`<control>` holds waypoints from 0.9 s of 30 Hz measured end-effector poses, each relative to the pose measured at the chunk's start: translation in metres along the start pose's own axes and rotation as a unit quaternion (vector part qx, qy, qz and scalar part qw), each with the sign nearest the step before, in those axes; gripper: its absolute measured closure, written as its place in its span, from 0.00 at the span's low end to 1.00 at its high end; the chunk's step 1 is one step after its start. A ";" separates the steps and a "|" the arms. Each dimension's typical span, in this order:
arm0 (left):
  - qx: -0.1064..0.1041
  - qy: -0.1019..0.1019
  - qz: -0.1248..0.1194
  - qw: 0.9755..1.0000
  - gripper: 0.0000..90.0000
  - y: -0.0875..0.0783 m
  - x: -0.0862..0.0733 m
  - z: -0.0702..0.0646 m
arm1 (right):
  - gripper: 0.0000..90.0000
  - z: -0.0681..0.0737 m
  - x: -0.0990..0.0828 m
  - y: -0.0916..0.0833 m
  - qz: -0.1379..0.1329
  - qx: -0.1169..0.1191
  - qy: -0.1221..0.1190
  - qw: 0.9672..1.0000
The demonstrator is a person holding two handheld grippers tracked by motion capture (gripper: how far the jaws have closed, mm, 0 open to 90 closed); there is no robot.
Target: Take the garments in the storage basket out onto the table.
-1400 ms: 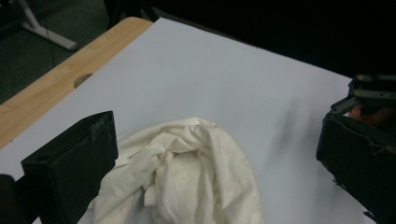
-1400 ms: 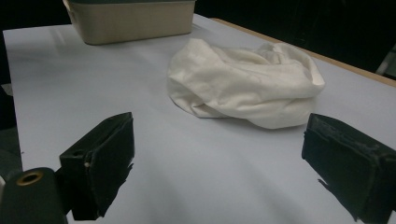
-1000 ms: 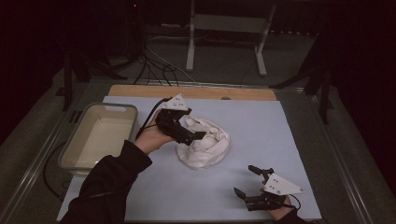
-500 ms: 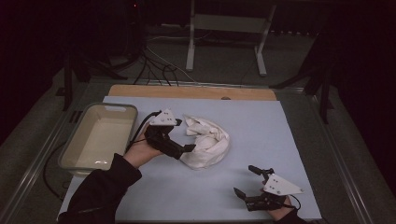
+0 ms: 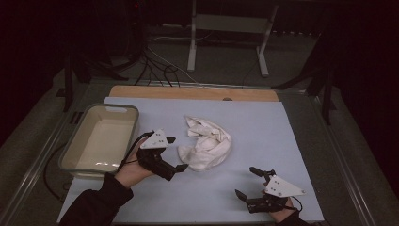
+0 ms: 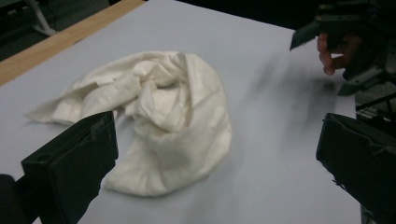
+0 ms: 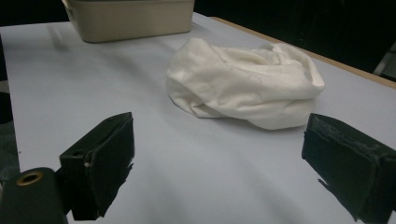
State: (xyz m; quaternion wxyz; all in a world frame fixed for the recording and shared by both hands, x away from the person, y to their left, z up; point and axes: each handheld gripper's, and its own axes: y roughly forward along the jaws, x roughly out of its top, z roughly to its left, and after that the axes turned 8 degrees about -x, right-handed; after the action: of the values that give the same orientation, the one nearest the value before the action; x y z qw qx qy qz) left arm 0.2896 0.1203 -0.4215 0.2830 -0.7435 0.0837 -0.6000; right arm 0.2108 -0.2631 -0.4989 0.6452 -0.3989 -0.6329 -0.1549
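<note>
A crumpled white cloth [image 5: 207,143] lies loose in the middle of the pale blue table mat [image 5: 263,127]. My left gripper [image 5: 177,154] is just left of the cloth, open, with its jaws spread wide and nothing between them. In the left gripper view the cloth [image 6: 159,116] sits beyond the open left gripper [image 6: 217,140]. My right gripper [image 5: 244,182] rests near the front edge at the right, open and empty, well apart from the cloth. In the right gripper view the cloth [image 7: 247,88] lies ahead of the open right gripper [image 7: 219,140].
A beige plastic tub [image 5: 75,135] stands at the mat's left side and looks empty; the same tub [image 7: 130,18] shows far back in the right gripper view. A wooden strip [image 5: 193,92] runs along the table's far edge. Cables and a metal stand are on the floor behind.
My left gripper has drawn back from over the cloth, leftward and toward the person, and the cloth now lies free on the mat. The right gripper has stayed put.
</note>
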 end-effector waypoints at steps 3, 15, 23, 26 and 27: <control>0.003 0.001 -0.002 1.000 0.00 -0.003 -0.011 -0.003 | 0.11 0.000 0.000 0.000 0.000 0.000 0.001 1.000; -0.010 0.009 0.014 1.000 0.00 -0.006 -0.046 -0.015 | 0.11 0.001 -0.001 0.002 0.001 0.004 0.000 1.000; -0.010 0.003 0.036 0.999 0.00 -0.005 -0.071 -0.018 | 0.11 0.000 -0.001 0.002 0.002 0.003 -0.002 1.000; -0.012 0.001 0.039 0.999 0.00 -0.007 -0.079 -0.021 | 0.11 0.001 -0.001 0.002 0.002 0.004 -0.002 1.000; -0.013 0.000 0.039 0.999 0.00 -0.008 -0.082 -0.022 | 0.11 0.001 -0.001 0.002 0.003 0.003 -0.002 1.000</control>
State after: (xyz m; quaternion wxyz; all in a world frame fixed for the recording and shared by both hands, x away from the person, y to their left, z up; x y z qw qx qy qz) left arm 0.2457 0.1583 -0.4840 0.2969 -0.7429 0.1205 -0.5877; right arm 0.2117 -0.2616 -0.5007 0.6454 -0.3996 -0.6335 -0.1498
